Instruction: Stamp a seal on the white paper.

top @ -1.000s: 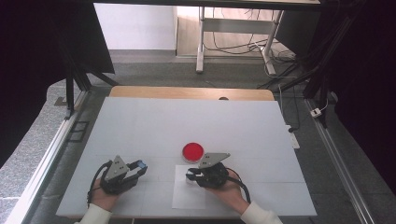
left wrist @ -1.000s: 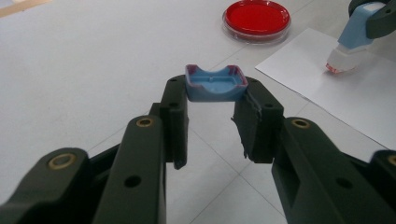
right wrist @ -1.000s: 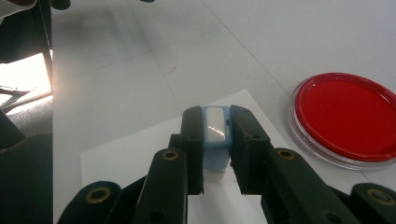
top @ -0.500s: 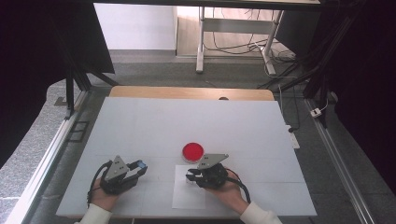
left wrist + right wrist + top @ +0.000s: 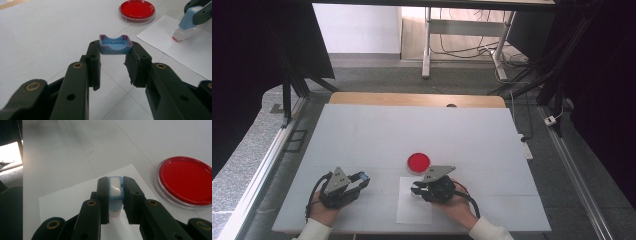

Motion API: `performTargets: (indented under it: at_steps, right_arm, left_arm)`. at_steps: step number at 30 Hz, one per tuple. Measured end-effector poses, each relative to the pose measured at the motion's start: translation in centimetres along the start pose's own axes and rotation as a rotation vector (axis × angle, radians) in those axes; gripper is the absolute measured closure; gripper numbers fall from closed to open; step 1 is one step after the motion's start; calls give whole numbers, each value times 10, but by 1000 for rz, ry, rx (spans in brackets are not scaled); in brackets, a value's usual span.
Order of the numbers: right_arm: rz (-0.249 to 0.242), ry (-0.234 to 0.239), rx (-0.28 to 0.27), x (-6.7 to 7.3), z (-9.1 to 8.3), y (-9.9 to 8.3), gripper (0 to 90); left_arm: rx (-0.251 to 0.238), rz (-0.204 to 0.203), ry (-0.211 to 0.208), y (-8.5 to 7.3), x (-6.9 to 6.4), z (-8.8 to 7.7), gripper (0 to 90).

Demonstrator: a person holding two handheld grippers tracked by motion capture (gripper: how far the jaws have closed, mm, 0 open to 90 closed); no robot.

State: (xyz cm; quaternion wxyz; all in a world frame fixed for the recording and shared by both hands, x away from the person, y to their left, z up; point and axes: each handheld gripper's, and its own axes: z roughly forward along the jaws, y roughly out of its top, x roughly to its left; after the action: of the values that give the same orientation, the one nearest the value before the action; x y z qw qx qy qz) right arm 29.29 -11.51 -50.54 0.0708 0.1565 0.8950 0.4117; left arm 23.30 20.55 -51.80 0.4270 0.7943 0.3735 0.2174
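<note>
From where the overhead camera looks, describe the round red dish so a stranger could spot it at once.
On the white table, look near the front edge for the sheet of white paper by the person's right hand. Just beyond that sheet's far edge sits the dish. It is shallow and clear-rimmed with a bright red filling, the one round, red thing on the table.

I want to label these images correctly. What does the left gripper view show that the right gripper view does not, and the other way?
Left gripper view: a blue cap pinched between the left gripper jaws, and the stamp's reddish tip resting on the paper.

Right gripper view: the stamp's blue-and-white back, clamped in the right gripper, and a bright patch at the far left edge.

Both: the red dish, the white paper and the white table.
</note>
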Motion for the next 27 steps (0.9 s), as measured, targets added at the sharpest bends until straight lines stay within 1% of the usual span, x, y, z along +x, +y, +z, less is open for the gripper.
performTargets:
  at_steps: [2, 8, 12, 17, 19, 20, 27]
  right_arm:
    - [8, 0, 9, 0, 0, 0, 754]
    - [4, -10, 27, 2, 2, 0, 756]
    - [-8, -13, 24, 3, 2, -1, 757]
    - [-8, -16, 22, 3, 2, -2, 759]
    - [-18, -22, 27, 4, 2, -2, 759]
    - [-11, -24, 22, 5, 3, -2, 760]
    - [-18, -25, 27, 5, 3, -2, 761]
  left_arm:
    - [0, 1, 0, 0, 0, 0, 649]
    - [-1, 1, 0, 0, 0, 0, 649]
    - [-1, 1, 2, 0, 0, 0, 649]
    - [-2, 0, 3, 0, 0, -1, 649]
    - [-2, -1, 3, 0, -1, -1, 650]
    - [-2, -1, 2, 0, -1, -1, 649]
    - [-2, 0, 2, 0, -1, 0, 649]
